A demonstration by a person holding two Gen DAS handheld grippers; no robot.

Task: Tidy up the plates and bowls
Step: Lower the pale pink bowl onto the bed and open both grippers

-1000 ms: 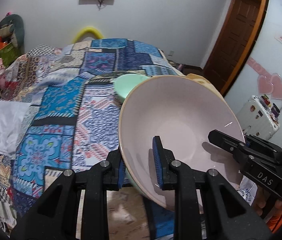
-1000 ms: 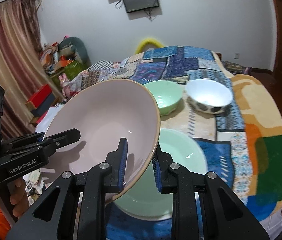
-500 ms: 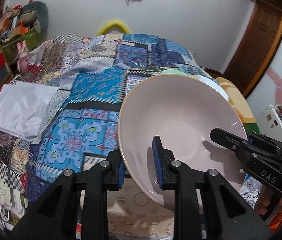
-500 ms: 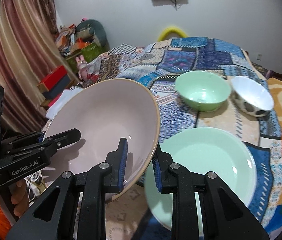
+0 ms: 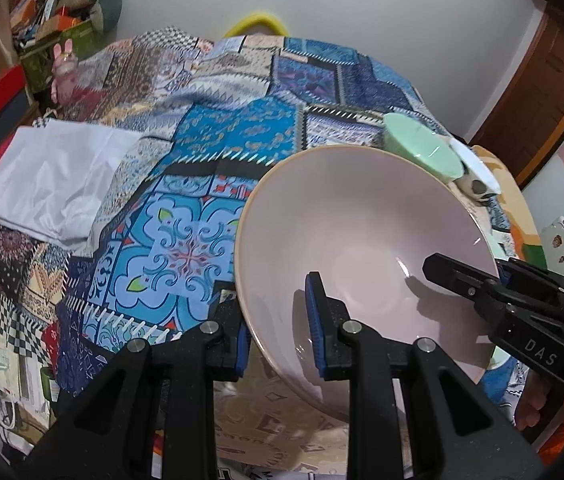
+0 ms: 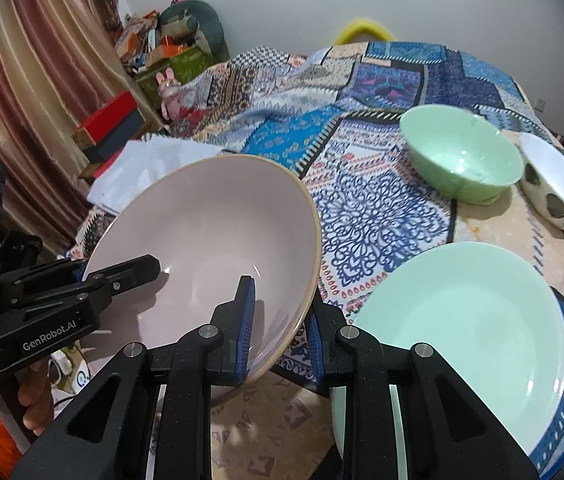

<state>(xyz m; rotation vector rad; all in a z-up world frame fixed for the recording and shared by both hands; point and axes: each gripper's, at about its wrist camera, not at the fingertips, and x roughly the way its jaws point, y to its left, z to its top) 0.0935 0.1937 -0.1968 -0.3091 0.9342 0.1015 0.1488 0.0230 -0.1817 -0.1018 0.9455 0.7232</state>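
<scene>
Gripping opposite sides of the pink bowl (image 6: pixel 210 240), the left gripper (image 5: pixel 280 326) and the right gripper (image 6: pixel 280 320) are each closed on its rim, one finger inside the bowl and one outside, holding it tilted in the air above the patterned cloth (image 6: pixel 373 208). No stacking is visible: the green plate (image 6: pixel 465 312), the green bowl (image 6: pixel 459 152) and the white spotted bowl (image 6: pixel 557 184) lie separately on the cloth. Judging by this layout, most of the task remains, starting with setting the pink bowl down.
</scene>
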